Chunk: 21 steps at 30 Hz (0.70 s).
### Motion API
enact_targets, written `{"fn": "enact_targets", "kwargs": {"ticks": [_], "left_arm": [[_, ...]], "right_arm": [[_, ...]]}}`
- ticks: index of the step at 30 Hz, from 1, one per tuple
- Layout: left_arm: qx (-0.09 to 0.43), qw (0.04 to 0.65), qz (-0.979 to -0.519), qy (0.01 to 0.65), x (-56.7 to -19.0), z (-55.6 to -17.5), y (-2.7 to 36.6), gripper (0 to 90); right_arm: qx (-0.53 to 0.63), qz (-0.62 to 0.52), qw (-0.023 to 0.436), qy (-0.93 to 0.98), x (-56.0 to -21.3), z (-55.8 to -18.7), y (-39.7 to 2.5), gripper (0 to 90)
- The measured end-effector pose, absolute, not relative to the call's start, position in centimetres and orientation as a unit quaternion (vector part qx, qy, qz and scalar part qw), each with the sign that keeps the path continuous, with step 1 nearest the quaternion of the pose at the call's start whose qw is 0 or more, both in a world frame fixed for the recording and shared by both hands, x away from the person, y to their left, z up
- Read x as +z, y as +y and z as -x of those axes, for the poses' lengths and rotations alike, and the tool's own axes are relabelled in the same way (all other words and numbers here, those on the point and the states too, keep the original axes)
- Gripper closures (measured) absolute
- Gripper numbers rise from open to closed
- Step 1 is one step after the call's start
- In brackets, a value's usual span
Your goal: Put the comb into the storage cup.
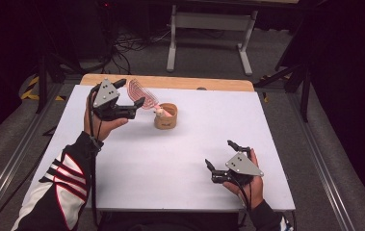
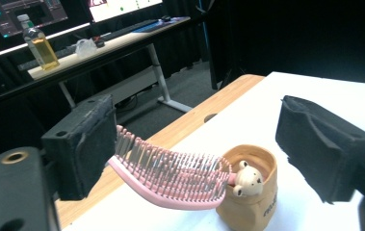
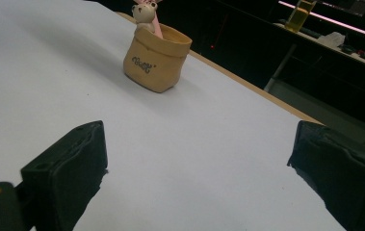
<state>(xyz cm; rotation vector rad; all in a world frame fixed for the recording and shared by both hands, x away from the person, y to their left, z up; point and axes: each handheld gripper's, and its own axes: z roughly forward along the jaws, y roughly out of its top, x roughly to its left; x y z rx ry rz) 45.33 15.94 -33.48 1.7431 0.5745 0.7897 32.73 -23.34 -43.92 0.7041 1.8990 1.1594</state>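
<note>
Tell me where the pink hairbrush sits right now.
In the high view, the pink hairbrush leans out of the tan holder at the table's far left, beside the open left tool.

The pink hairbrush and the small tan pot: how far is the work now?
Done: the pink hairbrush leans with its handle end inside the tan pot, brush head sticking out over the rim. In hand: nothing is gripped; the left hand-held gripper is open, its jaws wide apart, one beside the brush head. The right hand-held gripper is open over the white table, apart from the pot. Left: probably only drawing the left one away.
</note>
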Motion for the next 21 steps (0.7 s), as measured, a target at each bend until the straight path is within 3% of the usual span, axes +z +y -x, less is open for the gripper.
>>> {"fn": "enact_targets", "kwargs": {"ticks": [21], "left_arm": [[0.308,0.543,-0.755,0.202,-35.2,-42.8,15.5,9.2]], "right_arm": [[0.459,-0.274,0.391,0.749,-43.8,-32.7,-23.2,6.4]]}}
